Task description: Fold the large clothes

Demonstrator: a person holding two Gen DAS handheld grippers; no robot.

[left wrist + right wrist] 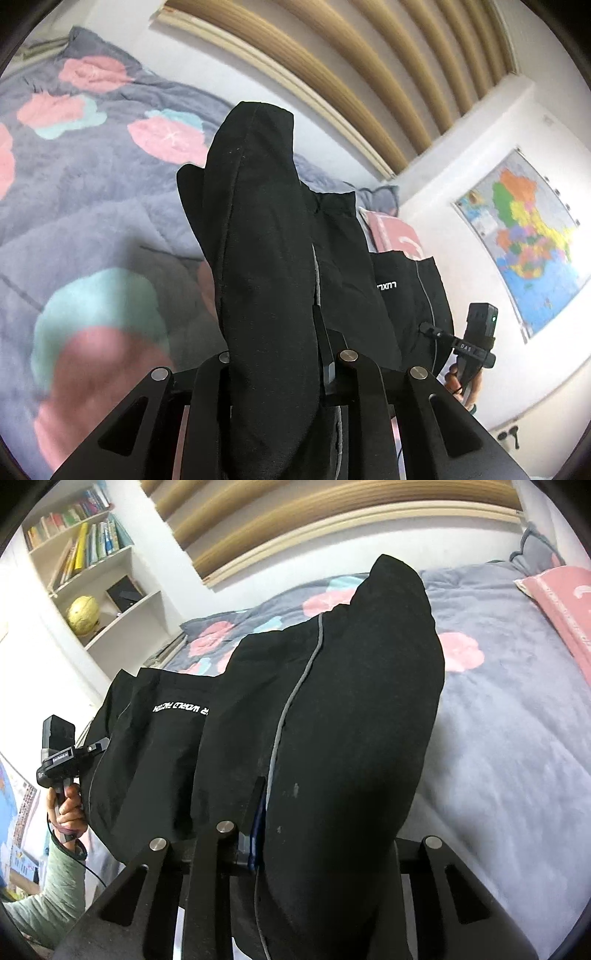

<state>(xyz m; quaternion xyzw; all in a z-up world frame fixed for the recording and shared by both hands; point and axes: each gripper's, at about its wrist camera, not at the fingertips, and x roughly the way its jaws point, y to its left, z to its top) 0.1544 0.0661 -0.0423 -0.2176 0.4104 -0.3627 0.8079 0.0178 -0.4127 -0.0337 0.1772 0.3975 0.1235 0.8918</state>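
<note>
A large black garment [266, 236] with white lettering and a thin grey piping line hangs stretched between my two grippers, held up above the bed. My left gripper [314, 295] is shut on one edge of it; cloth drapes over the fingers and hides the tips. My right gripper [264, 786] is shut on the other edge of the garment [332, 701], with cloth folded over the jaws. The right gripper also shows in the left wrist view [476, 336], and the left gripper in the right wrist view [61, 753].
The bed below has a grey quilt with pink and teal flowers [92, 177] and a pink pillow [561, 598]. A slatted wooden headboard [369, 74] stands behind. A map [532, 236] hangs on the wall; a bookshelf with a globe [83, 614] stands beside the bed.
</note>
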